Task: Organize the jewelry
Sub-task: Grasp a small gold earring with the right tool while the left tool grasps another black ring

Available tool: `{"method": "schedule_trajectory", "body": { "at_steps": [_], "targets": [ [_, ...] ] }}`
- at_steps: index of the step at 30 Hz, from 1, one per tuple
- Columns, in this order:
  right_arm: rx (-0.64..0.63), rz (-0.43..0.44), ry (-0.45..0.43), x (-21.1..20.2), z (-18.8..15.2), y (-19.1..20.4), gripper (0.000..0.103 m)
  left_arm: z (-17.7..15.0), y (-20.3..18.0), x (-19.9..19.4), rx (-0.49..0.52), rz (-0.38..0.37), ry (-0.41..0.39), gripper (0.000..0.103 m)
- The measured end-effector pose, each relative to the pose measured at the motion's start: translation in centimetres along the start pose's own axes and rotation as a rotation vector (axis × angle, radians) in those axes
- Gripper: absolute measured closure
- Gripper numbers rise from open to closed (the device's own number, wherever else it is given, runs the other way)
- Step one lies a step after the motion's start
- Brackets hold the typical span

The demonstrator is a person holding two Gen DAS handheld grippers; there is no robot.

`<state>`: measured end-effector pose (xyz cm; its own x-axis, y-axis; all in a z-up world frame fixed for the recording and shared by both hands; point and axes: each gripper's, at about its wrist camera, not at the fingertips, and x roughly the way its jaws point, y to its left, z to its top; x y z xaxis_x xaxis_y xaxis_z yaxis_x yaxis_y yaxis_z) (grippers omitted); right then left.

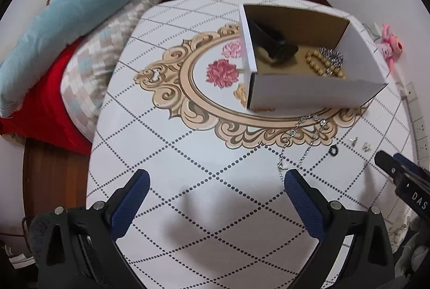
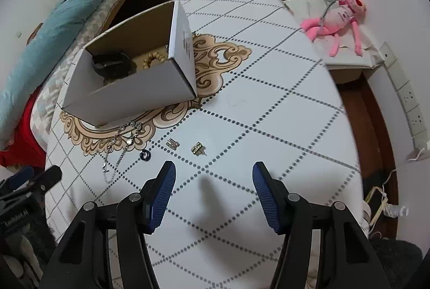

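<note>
A white cardboard box (image 1: 309, 90) (image 2: 134, 90) stands open on the patterned table. Inside lie a black band (image 1: 274, 43) (image 2: 111, 63), a wooden bead bracelet (image 1: 319, 63) (image 2: 153, 59) and a silver chain bracelet (image 1: 332, 56). In front of the box lie a silver necklace (image 1: 298, 138) (image 2: 121, 144), a small black ring (image 1: 332, 150) (image 2: 146, 155) and two small earrings (image 2: 172, 144) (image 2: 197, 148). My left gripper (image 1: 216, 180) is open and empty, just left of the necklace's clasp end. My right gripper (image 2: 213, 172) is open and empty, just short of the earrings.
The table (image 2: 268, 114) is white with a dotted diamond grid and a gold ornament. A bed with teal and checked blankets (image 1: 75, 20) is at the left. A pink plush toy (image 2: 336, 17) lies on a side stand to the right. Wall sockets (image 2: 411, 106) line the right wall.
</note>
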<state>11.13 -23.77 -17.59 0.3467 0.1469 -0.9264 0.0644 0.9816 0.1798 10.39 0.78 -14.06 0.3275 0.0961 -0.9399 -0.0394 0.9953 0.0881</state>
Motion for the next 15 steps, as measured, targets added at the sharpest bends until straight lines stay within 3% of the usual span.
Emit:
{"method": "schedule_trajectory", "body": {
  "at_steps": [5,11,15],
  "targets": [
    [-0.031,-0.004,-0.008,1.6,0.6,1.3,0.047,0.1,-0.7,0.9,0.017,0.006,0.015,0.001],
    [-0.123,-0.075,-0.029,3.0,0.4,3.4,0.091,0.5,-1.7,1.3,0.043,0.001,0.016,0.001],
    [-0.099,-0.053,-0.042,2.9,0.3,2.9,0.095,0.8,-3.0,1.2,0.068,-0.021,0.009,0.001]
  ]
}}
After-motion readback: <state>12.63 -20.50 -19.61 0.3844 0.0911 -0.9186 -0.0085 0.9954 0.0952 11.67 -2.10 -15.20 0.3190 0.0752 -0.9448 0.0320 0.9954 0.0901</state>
